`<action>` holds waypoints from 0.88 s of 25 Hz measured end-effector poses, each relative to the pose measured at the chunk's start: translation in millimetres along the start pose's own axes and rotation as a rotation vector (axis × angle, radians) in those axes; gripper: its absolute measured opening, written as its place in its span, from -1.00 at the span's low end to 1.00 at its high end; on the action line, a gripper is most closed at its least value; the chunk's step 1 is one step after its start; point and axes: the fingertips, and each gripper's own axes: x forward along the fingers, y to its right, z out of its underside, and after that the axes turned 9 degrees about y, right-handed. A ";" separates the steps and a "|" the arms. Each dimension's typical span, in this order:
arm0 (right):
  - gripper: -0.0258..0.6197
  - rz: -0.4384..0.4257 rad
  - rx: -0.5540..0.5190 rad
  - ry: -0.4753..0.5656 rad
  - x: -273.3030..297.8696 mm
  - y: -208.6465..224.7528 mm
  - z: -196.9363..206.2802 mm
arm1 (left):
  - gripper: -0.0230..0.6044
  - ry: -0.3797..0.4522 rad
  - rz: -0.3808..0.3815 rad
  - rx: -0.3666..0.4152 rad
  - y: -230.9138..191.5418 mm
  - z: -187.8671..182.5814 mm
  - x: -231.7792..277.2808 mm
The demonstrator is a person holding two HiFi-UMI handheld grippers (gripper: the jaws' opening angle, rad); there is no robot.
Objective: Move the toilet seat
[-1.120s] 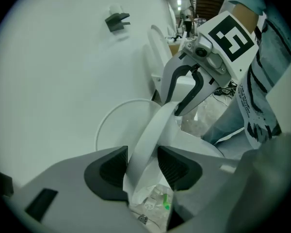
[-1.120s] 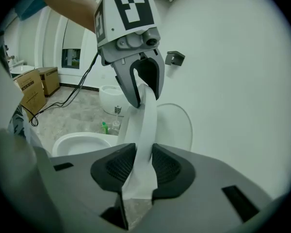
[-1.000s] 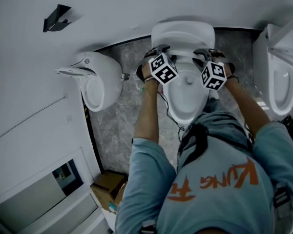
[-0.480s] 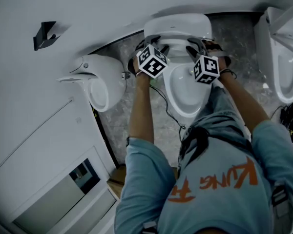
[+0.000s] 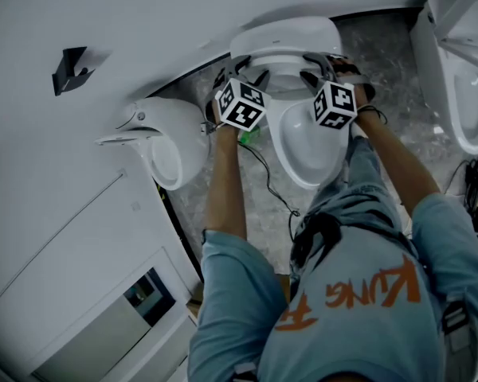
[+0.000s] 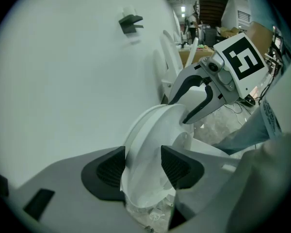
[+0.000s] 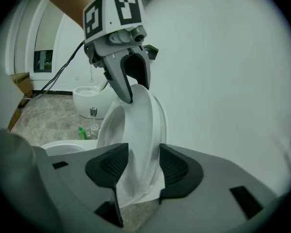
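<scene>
- Your left hand (image 5: 217,108) and right hand (image 5: 361,94) are both stretched forward, past the rear of the toilet bowl (image 5: 311,153), with one forearm along each side of the bowl.
- Both grippers tilt down and forward toward the wall (image 5: 159,22) behind the bowl. Their marker cubes face up at your head.
- The toilet seat (image 5: 283,40) is raised at the rear of the bowl, close to upright, with its back toward the wall.
- Left gripper (image 6: 141,166): the seat's rim on your left of the bowl runs between the pads. The jaws have just been opening and stand apart, with the pads close beside the rim on either face. No firm clamp shows.
- Right gripper (image 7: 143,166): the rim on the opposite side of the bowl passes between its pads. These jaws have also just been opening, and more widely. They stand apart around the rim.
- Each gripper is visible in the other's view, set on the far edge of the same seat above the bowl.
- Change from one second ago: both grippers now lie farther back from the bowl, toward the wall.
- Change from one second ago: from above, the seat shows a narrower outline and stands closer to upright behind the bowl.
</scene>
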 end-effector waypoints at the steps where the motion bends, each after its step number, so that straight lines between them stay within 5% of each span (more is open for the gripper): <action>1: -0.28 0.015 0.015 0.000 -2.0 2.7 -1.0 | -0.23 0.019 -0.033 -0.019 -2.5 -0.9 -4.6; 6: -0.36 0.172 0.128 0.053 -30.6 19.2 -41.7 | -0.23 0.191 -0.128 -0.187 5.8 -5.5 -48.2; 12: -0.56 0.306 0.218 0.141 -76.9 -2.0 -111.9 | -0.28 0.456 -0.206 -0.302 17.8 -15.7 -138.9; 22: -0.92 0.418 0.366 0.333 -143.6 -53.3 -236.7 | -0.72 0.891 -0.384 -0.601 19.3 -6.1 -306.8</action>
